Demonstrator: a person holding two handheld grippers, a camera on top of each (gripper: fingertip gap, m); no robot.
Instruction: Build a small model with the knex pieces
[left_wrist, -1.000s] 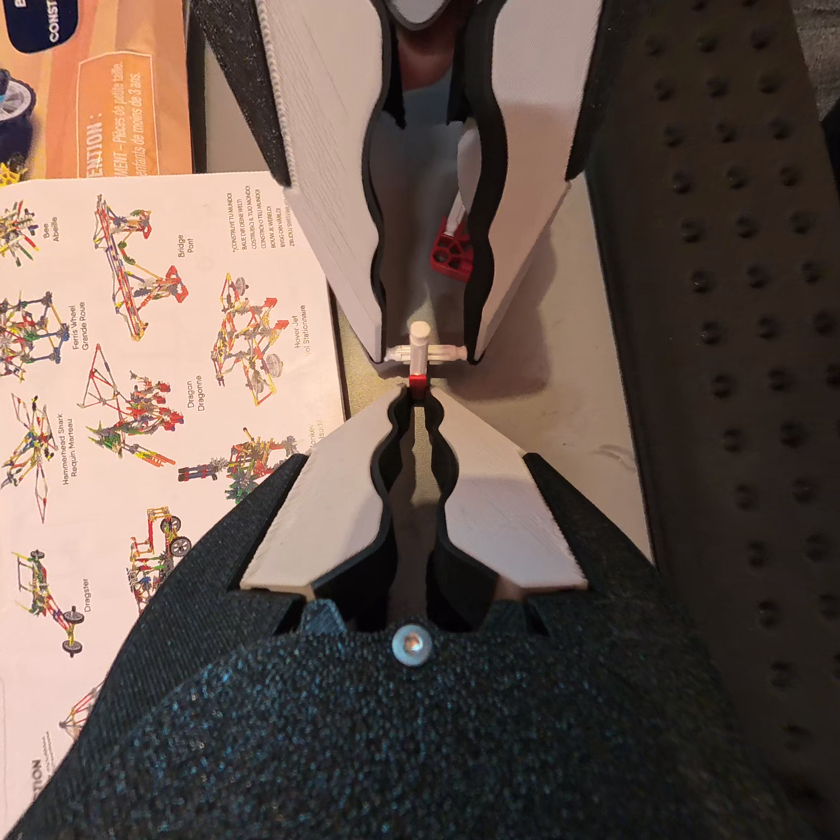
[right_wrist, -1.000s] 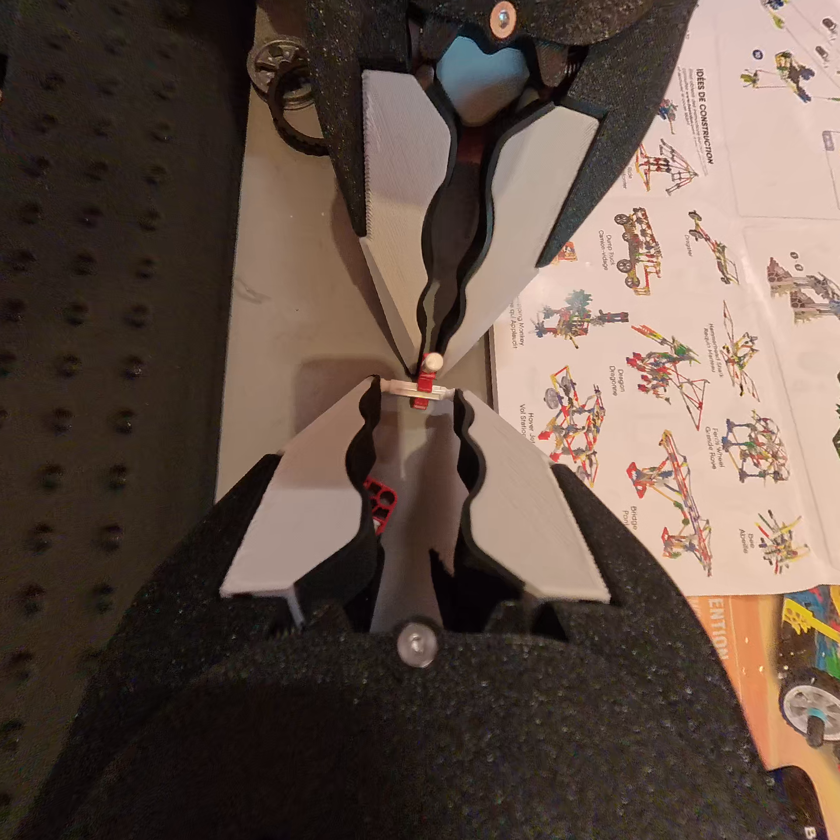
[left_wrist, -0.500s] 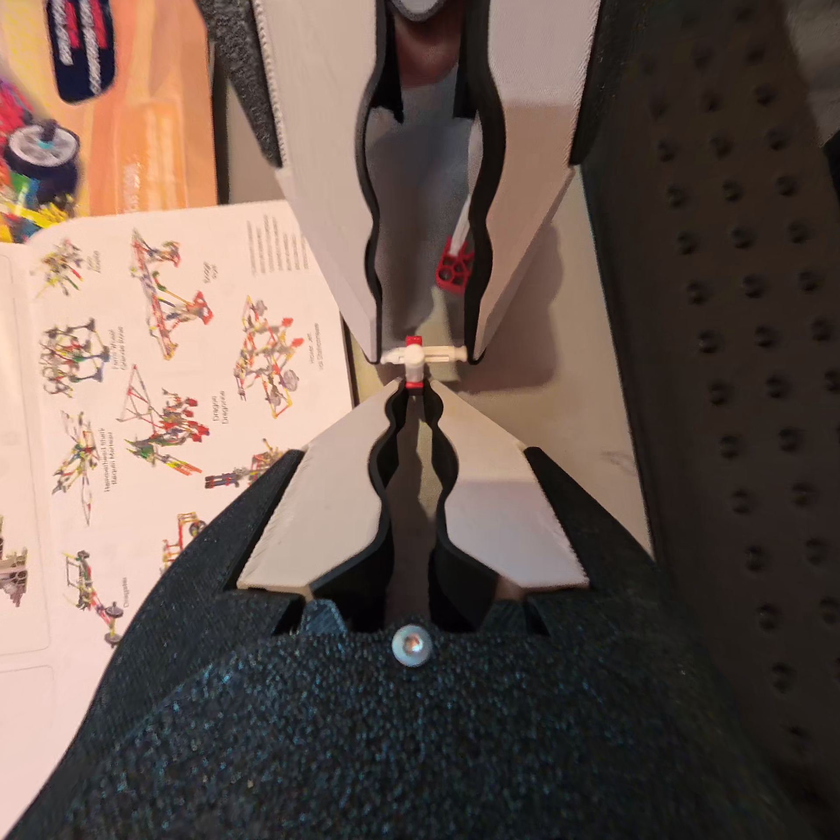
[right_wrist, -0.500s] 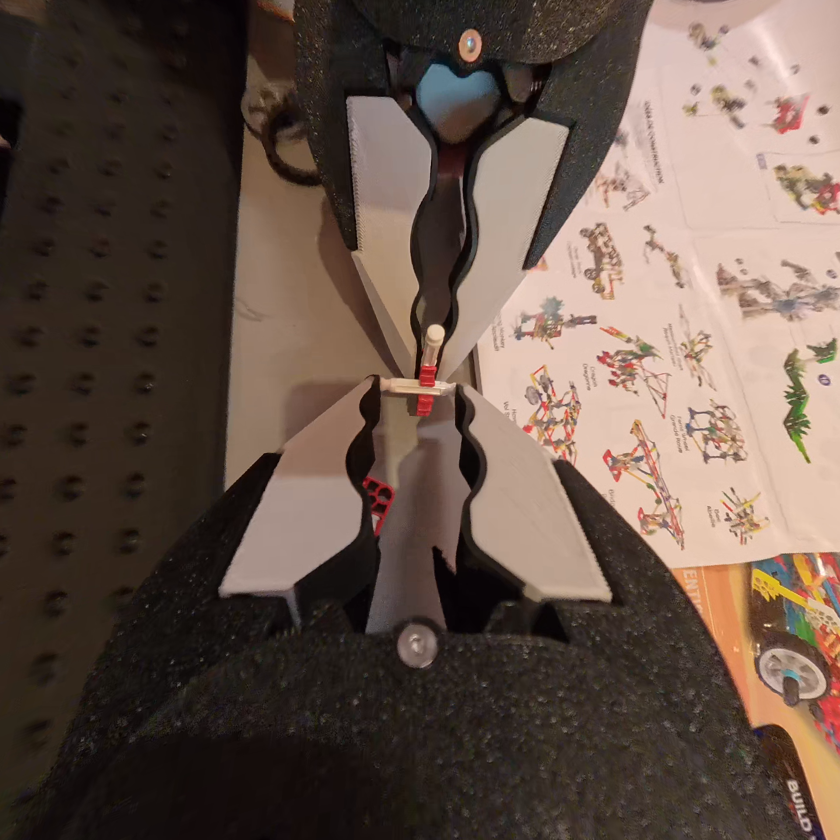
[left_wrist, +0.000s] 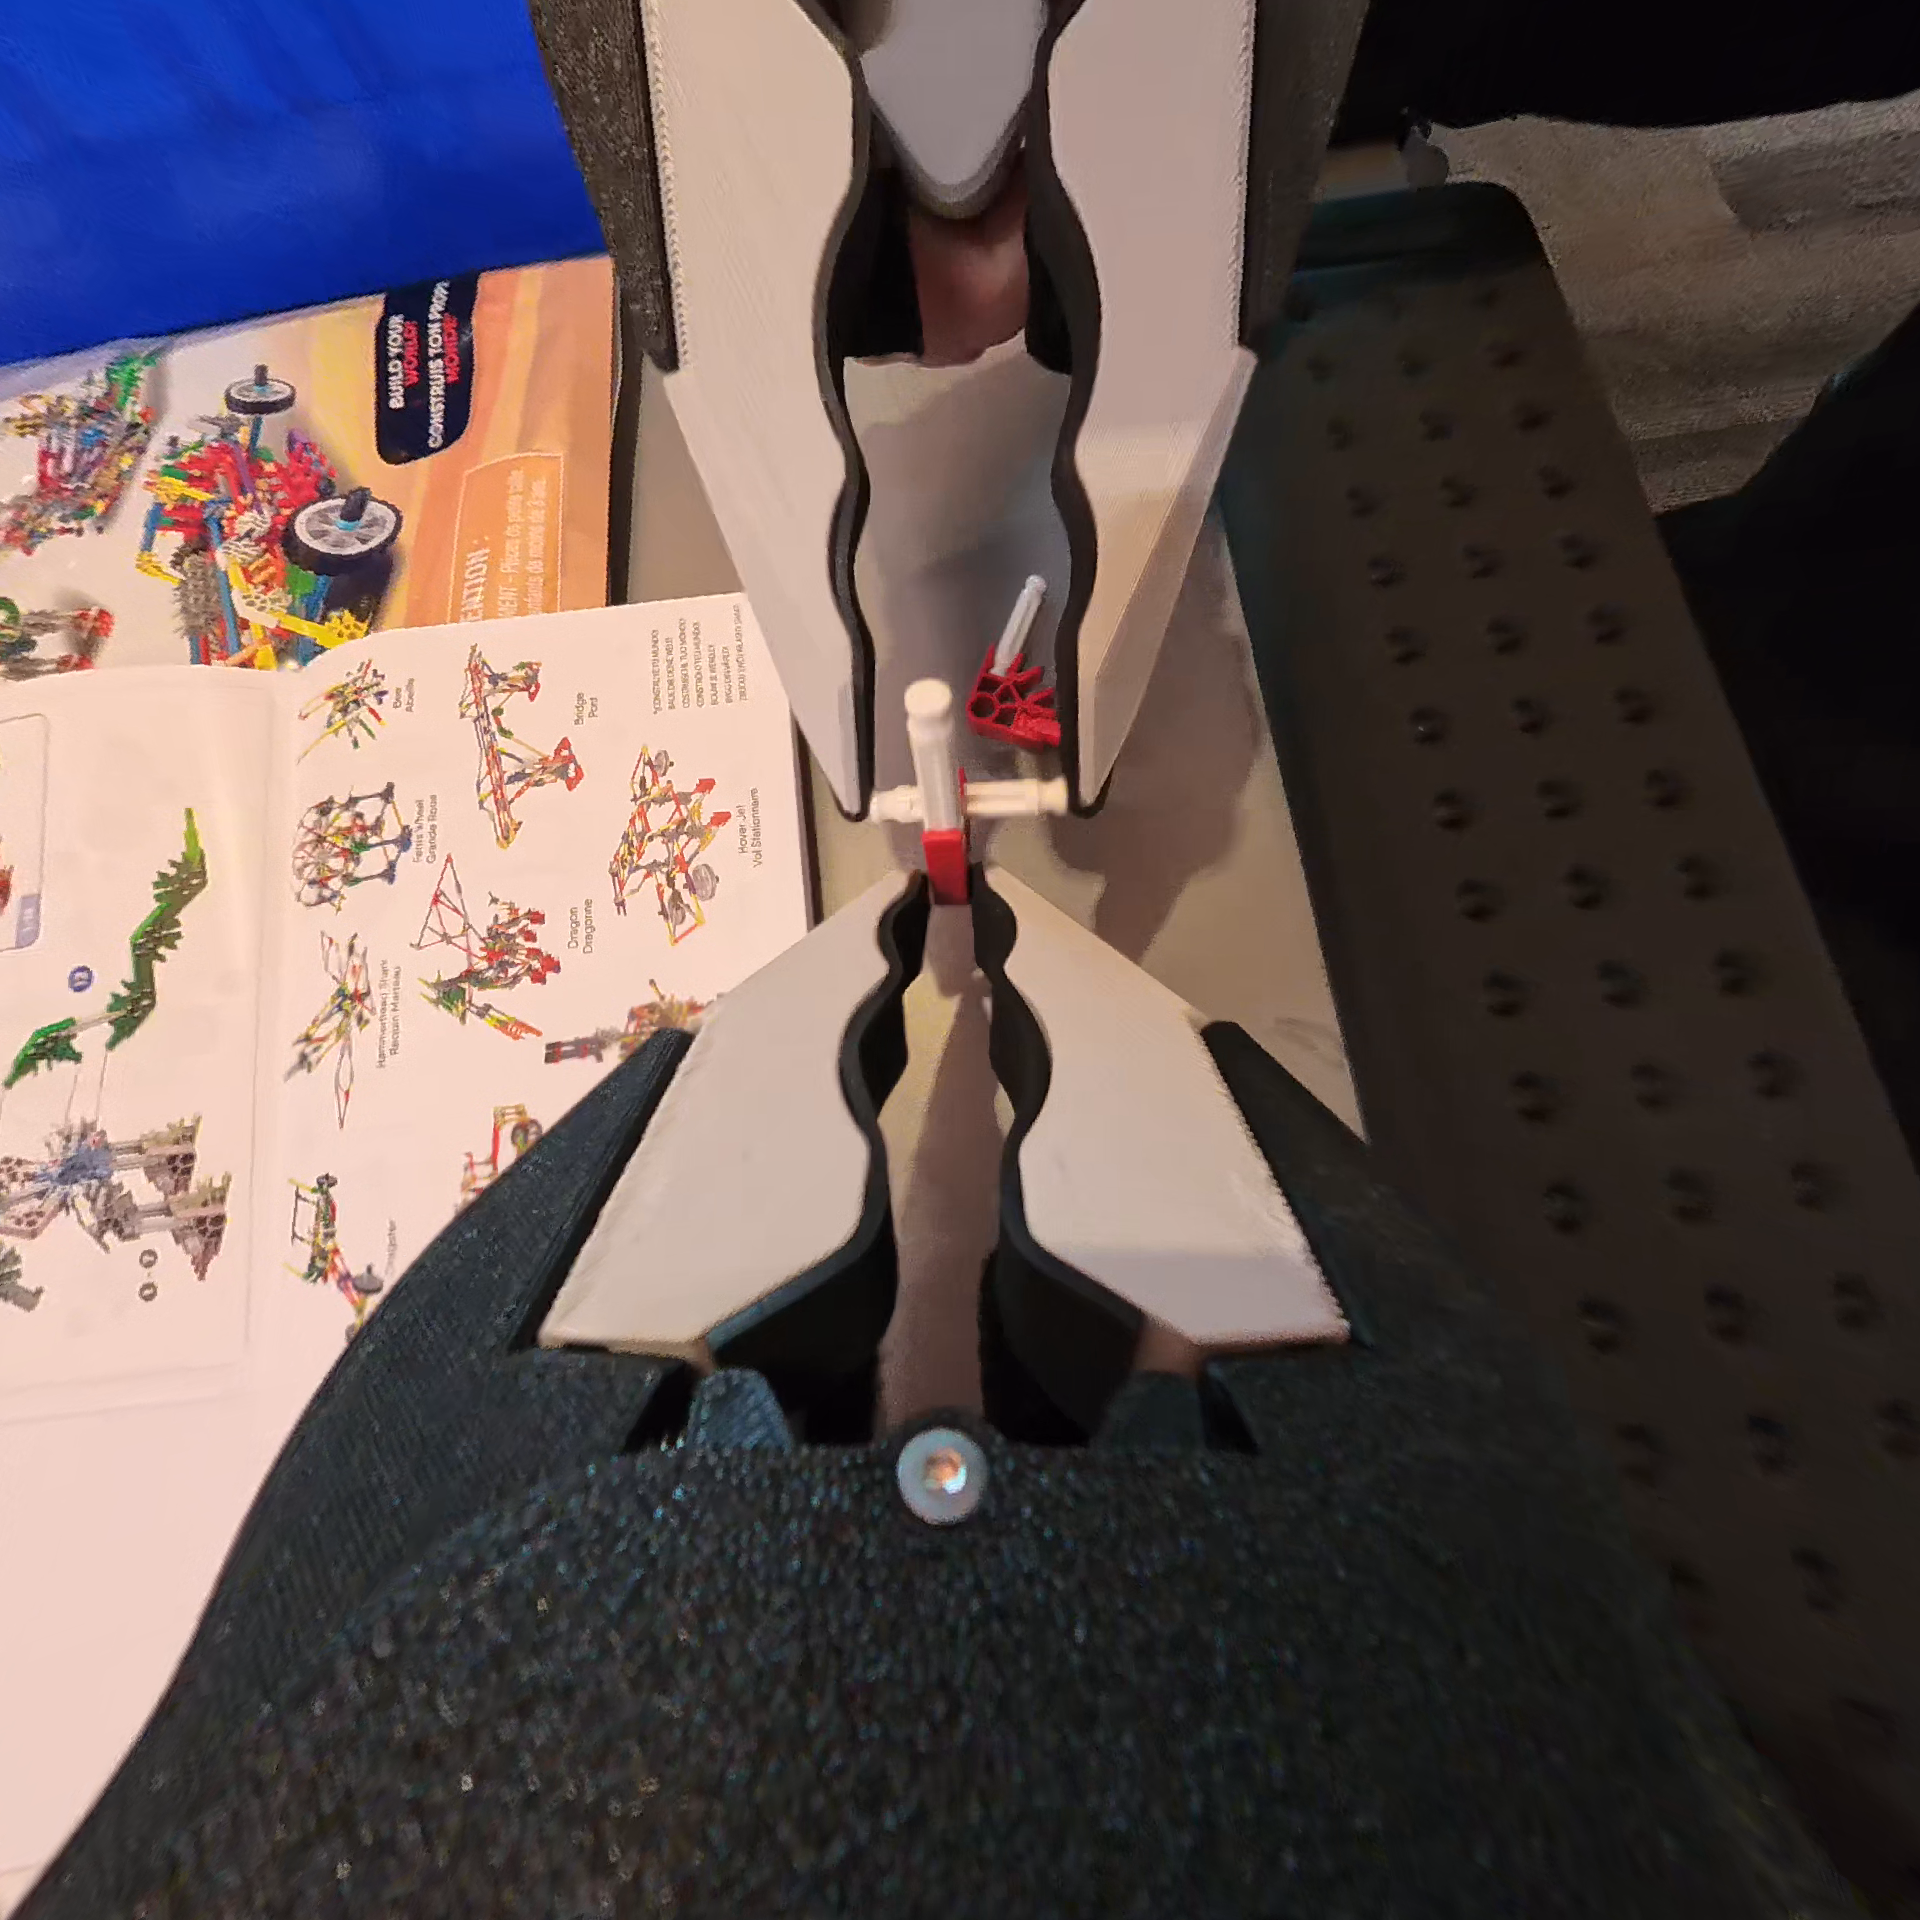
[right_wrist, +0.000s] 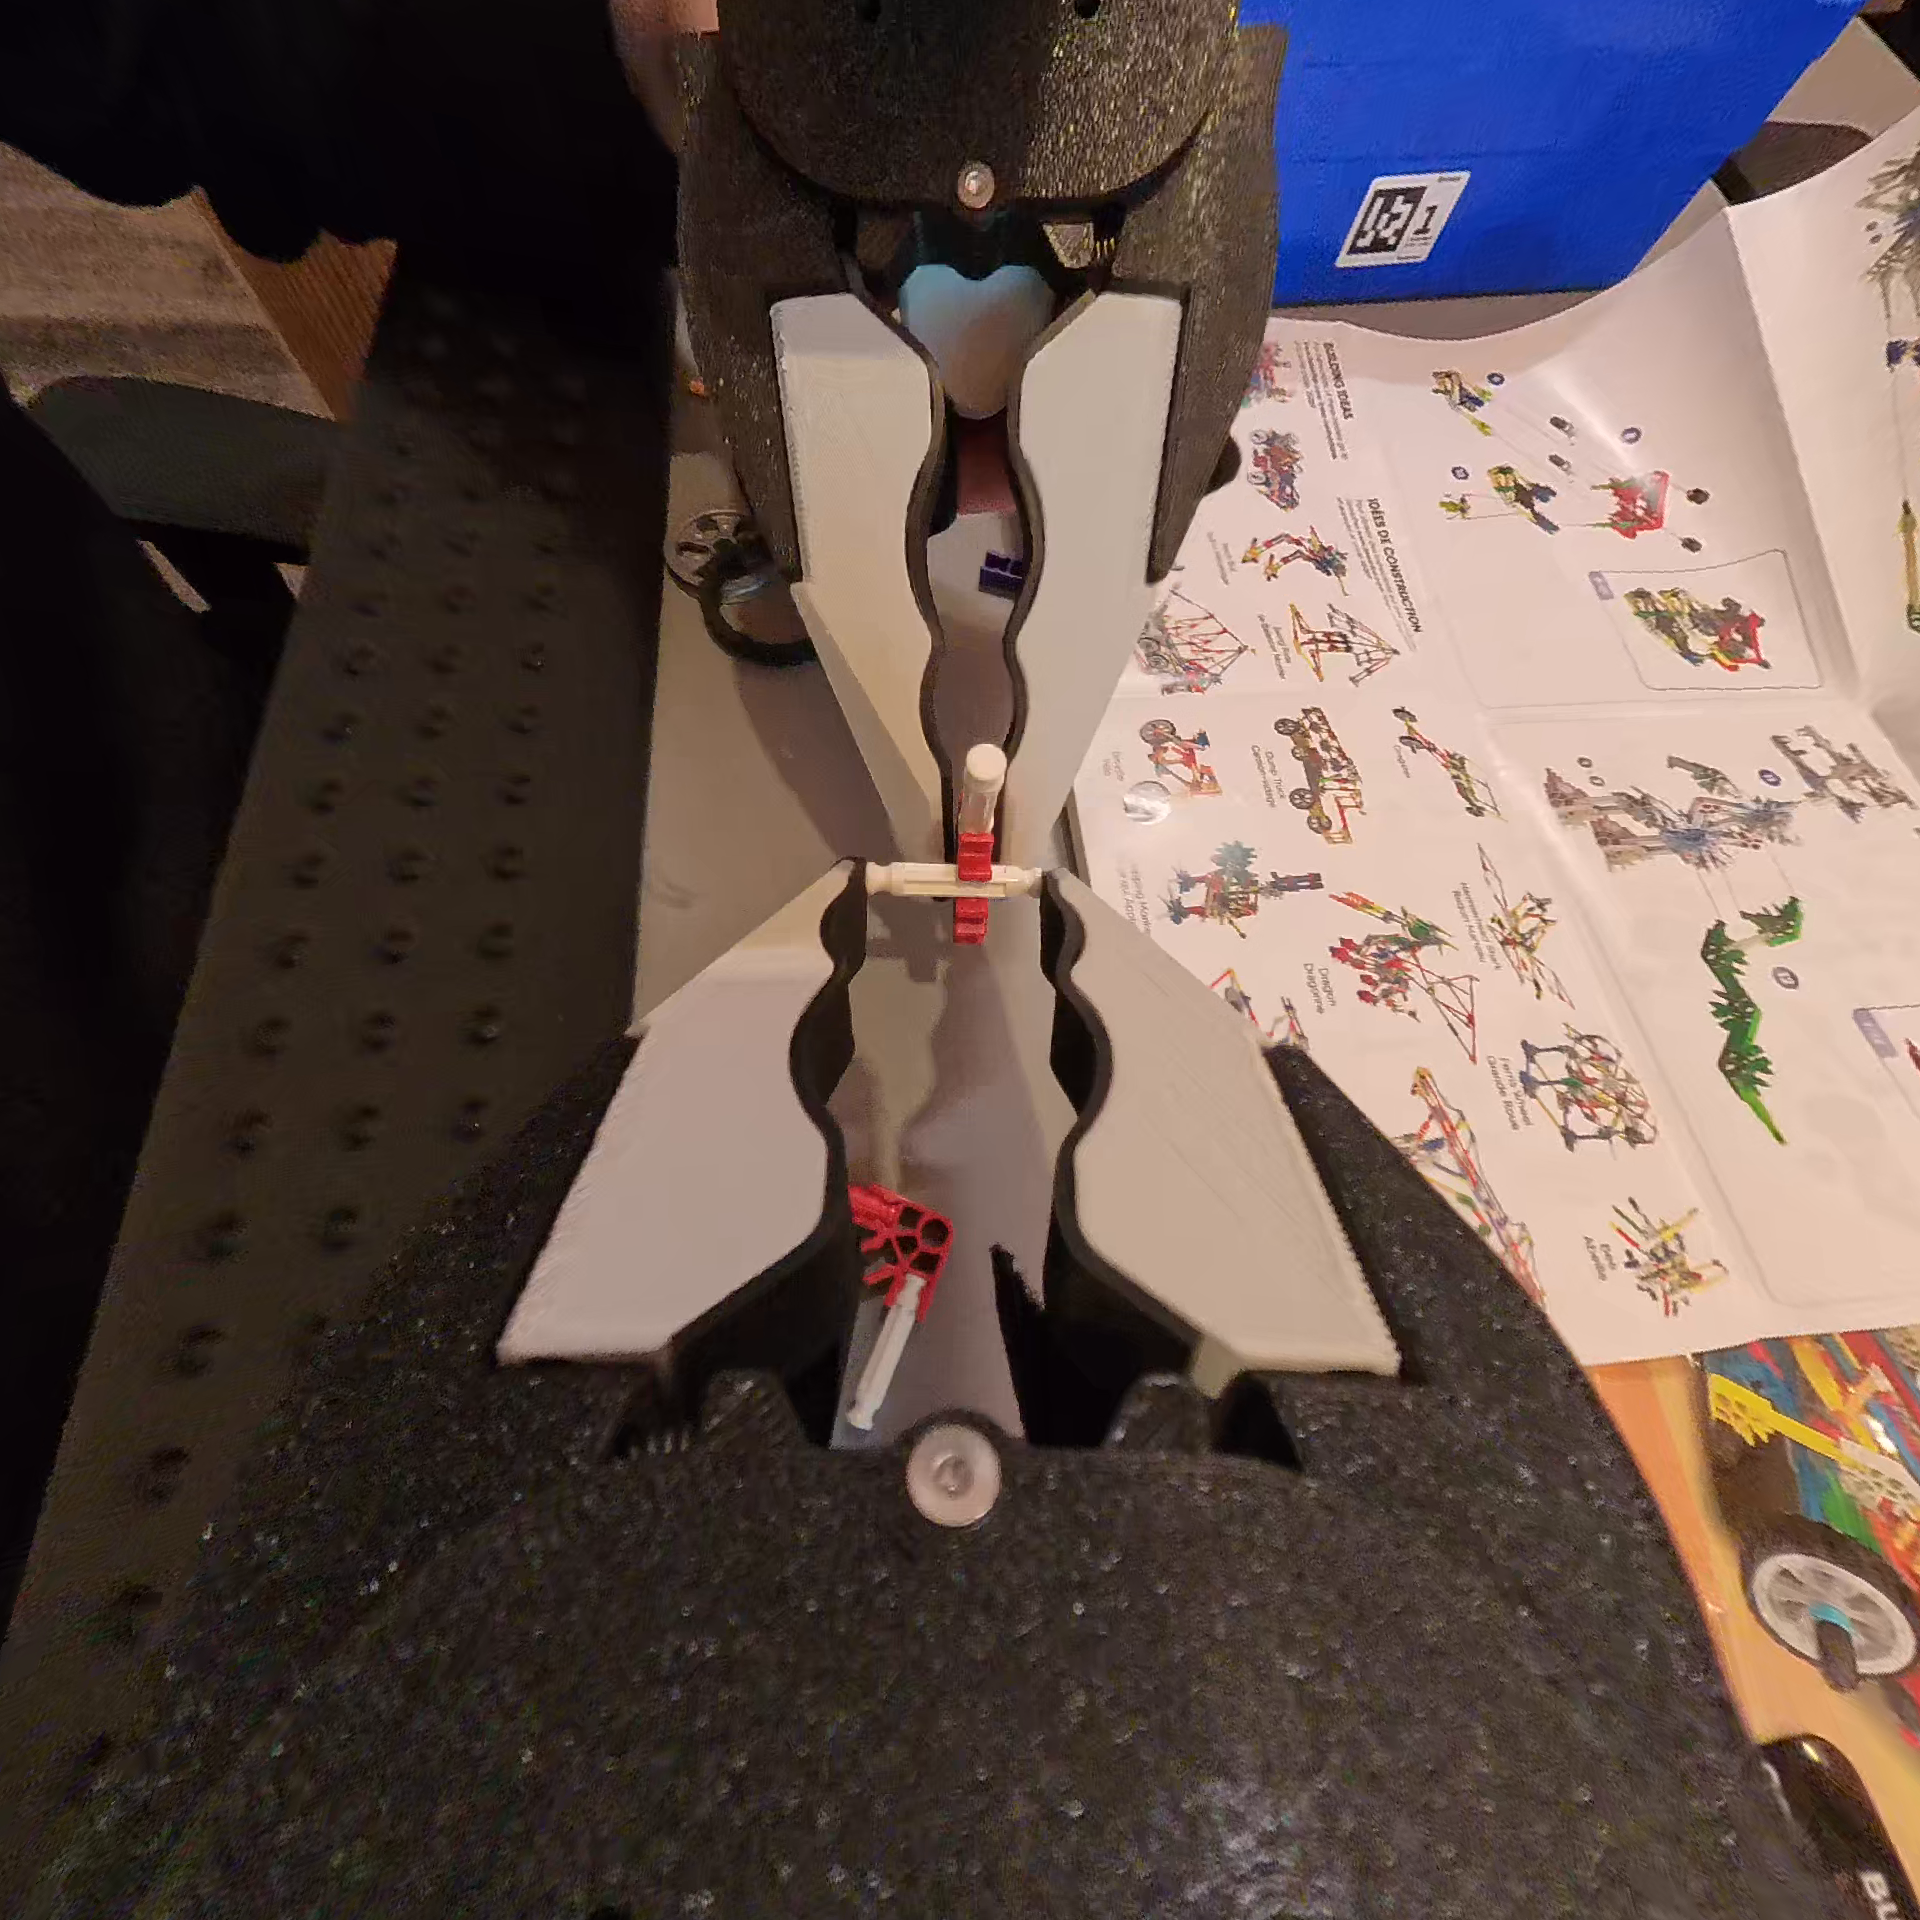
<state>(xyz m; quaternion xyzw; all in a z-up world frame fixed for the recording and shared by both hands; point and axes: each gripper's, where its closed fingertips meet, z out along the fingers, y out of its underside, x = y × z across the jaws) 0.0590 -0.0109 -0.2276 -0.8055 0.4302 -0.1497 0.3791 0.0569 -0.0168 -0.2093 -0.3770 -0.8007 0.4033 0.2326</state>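
Grippers meet tip to tip above table (left_wrist: 1226, 935): left gripper (left_wrist: 948, 891) pinches red connector (left_wrist: 945, 854) narrowly, right gripper (right_wrist: 954, 883) spans crosswise white rod (right_wrist: 951, 879) end to end, second rod (left_wrist: 928, 748) pointing upward.

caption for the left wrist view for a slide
Left gripper shut on a red connector with white rods, right gripper holding the crosswise rod, above an instruction sheet.

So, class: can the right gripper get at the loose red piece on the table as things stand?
Probably not yet. The right gripper is shut on a white rod that the left gripper also holds by its red clip; the loose red piece lies under it, behind its fingertips.
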